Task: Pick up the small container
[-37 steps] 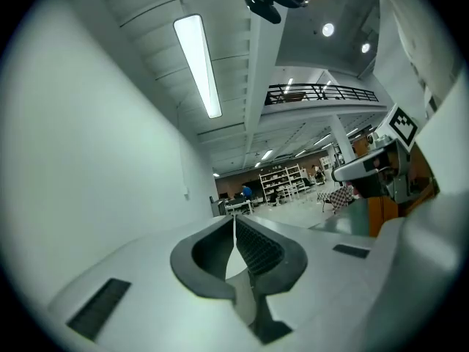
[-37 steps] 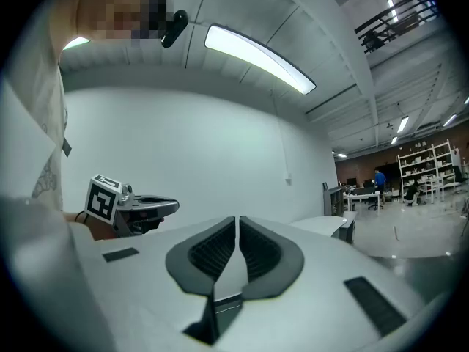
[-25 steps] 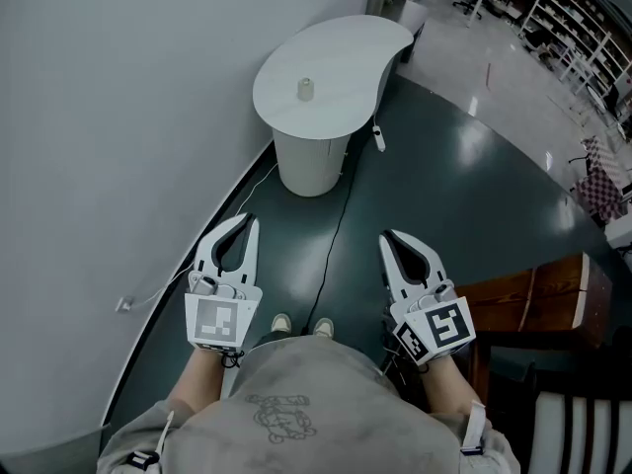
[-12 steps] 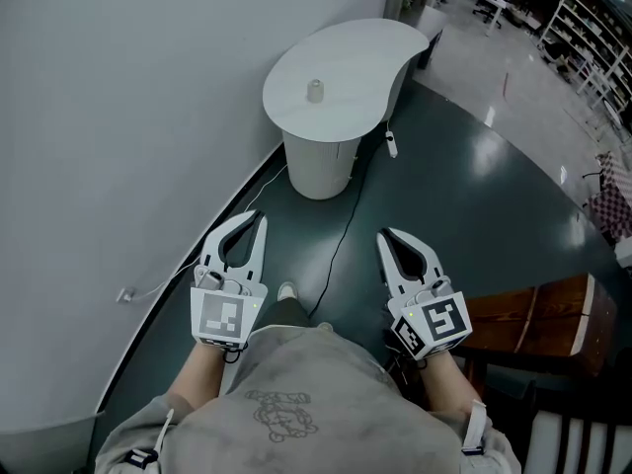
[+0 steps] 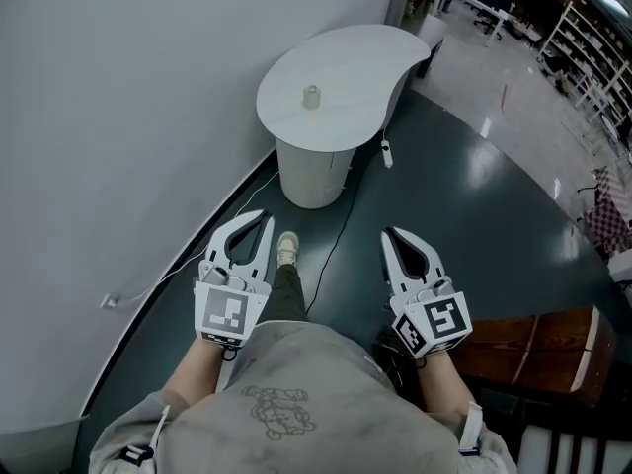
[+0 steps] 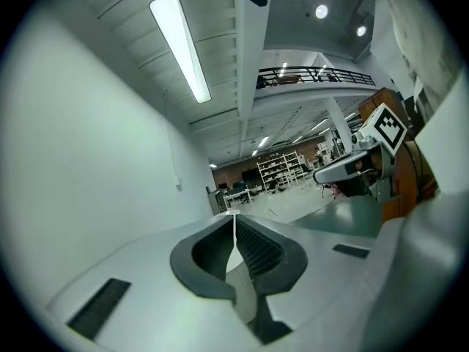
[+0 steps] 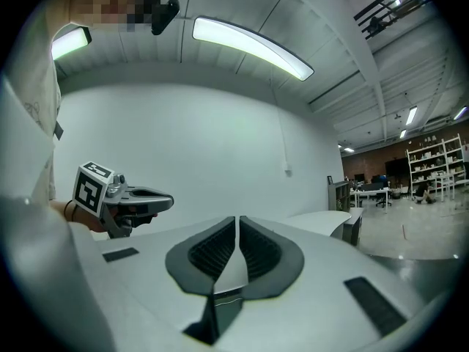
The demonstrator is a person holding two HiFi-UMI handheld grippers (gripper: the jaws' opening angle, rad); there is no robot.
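A small pale container point(image 5: 311, 96) stands upright on the white curved tabletop point(image 5: 346, 67) ahead of me in the head view. My left gripper point(image 5: 263, 218) and my right gripper point(image 5: 389, 235) are held level at waist height, well short of the table. Both have their jaws shut with nothing between them. In the left gripper view the left gripper point(image 6: 234, 215) has its tips meeting, and the right gripper point(image 6: 344, 169) shows at the right. In the right gripper view the right gripper point(image 7: 237, 219) has its tips together, with the table edge point(image 7: 322, 221) beyond. The container does not show in either gripper view.
A white wall point(image 5: 118, 117) runs along the left. A black cable point(image 5: 336, 235) trails over the dark floor from the round white table base point(image 5: 314, 176). A brown wooden cabinet point(image 5: 528, 339) stands at the right. My shoe point(image 5: 287, 246) shows between the grippers.
I have stepped forward; one shoe now shows ahead of me between the grippers. Both grippers have sunk a little and stay shut.
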